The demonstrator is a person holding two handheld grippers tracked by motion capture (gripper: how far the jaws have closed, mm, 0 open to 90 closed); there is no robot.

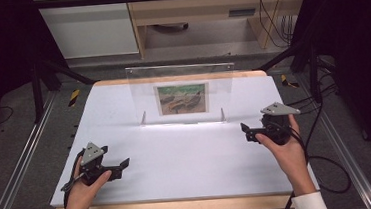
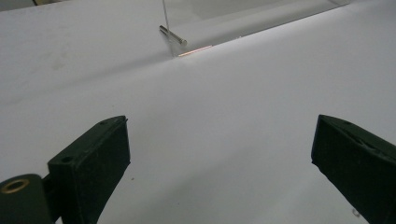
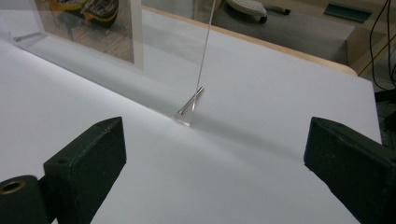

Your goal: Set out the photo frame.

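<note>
Clear acrylic frame point(image 1: 181, 92) holds a boat picture point(image 1: 182, 99).

Both black grippers carry grey three-cornered plates, trailing cables, blocky jaws; one white sleeve point(image 1: 309, 202).

The table point(image 1: 188, 159) is seen from above the near edge in the high view, facing forward and down, at some distance. The left gripper view is taken low over the white surface, aimed toward the clear frame's point(image 2: 243, 14) lower corner and metal pin point(image 2: 173, 36). The right gripper view is taken similarly low, aimed at the frame's other pin point(image 3: 191, 100) and picture point(image 3: 88, 23). The frame point(image 1: 181, 92) and white tabletop are shared by all three views.
</note>
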